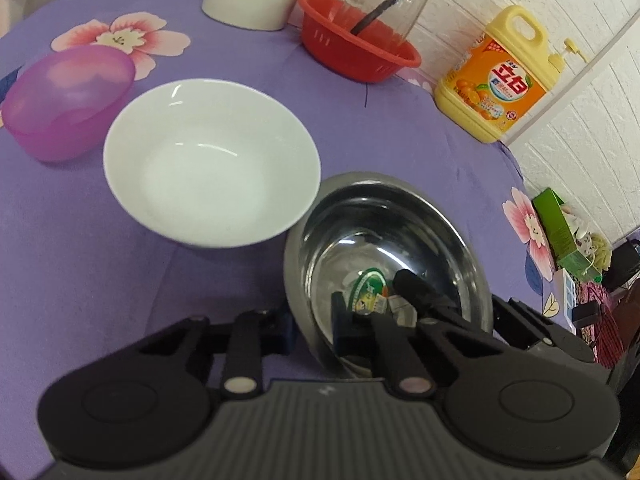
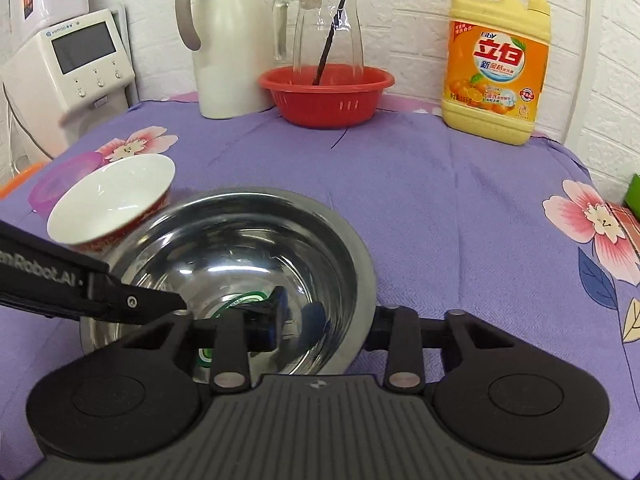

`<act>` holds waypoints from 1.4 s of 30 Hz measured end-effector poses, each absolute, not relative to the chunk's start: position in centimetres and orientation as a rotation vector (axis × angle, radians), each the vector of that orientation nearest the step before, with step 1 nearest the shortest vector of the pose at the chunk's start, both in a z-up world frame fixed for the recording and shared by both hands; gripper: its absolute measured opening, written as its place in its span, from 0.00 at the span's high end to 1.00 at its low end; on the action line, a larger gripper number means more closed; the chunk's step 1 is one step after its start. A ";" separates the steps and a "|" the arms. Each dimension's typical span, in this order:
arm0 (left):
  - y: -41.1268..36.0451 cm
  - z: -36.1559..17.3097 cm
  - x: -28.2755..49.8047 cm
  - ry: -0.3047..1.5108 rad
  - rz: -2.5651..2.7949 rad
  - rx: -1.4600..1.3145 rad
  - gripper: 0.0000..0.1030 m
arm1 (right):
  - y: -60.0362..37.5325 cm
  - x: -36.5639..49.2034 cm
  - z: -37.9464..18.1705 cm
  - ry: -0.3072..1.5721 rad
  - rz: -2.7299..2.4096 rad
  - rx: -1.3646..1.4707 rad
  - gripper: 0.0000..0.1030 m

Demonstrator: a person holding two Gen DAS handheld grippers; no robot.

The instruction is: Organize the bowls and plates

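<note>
On the purple flowered cloth of the worktop (image 2: 420,184), a steel bowl (image 2: 248,264) sits near the front edge with a white bowl (image 1: 212,164) touching its rim on the left. Both grippers are on the steel bowl. The left gripper (image 1: 314,328) has its fingers closed on the bowl's near-left wall, 1 finger outside and 1 inside. The right gripper (image 2: 326,320) straddles the near-right wall the same way, its fingers drawn in against the metal so that it looks gripped. No plate is in view; a purple lidded box (image 1: 68,100) lies beyond the white bowl, and a red basket (image 2: 326,94), glass jug (image 2: 328,24), white flask (image 2: 226,36) and detergent bottle (image 2: 496,60) stand along the back wall, well apart from the bowls.

The step in hand appears to be securing the steel bowl with 2 grips before moving it. The next move likely calls for lifting both sides together and level, since thin polished walls can slip or tilt in a pinch, and for clearing the white bowl's rim without nudging it, if the 2 bowls are to be nested.
</note>
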State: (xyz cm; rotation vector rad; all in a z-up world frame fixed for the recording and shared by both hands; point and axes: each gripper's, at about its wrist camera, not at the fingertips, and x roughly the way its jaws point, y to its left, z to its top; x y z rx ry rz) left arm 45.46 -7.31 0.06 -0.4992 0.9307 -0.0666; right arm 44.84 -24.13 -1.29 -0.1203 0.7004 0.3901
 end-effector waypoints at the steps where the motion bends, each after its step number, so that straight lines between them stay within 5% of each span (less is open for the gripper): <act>1: -7.3 0.0 45.2 0.935 -0.069 -0.502 0.96 | -24.2 44.8 -1.2 0.706 0.400 -0.114 0.48; 14: -6.9 1.7 39.1 0.949 -0.158 -0.437 0.96 | -23.4 38.4 0.3 0.703 0.371 -0.165 0.47; 27: -1.7 6.0 26.8 0.808 -0.186 -0.362 0.95 | -18.6 26.9 3.9 0.535 0.380 -0.136 0.35; 42: -3.7 0.6 23.6 0.958 -0.282 -0.320 0.94 | -19.6 21.5 -0.3 0.663 0.313 -0.118 0.30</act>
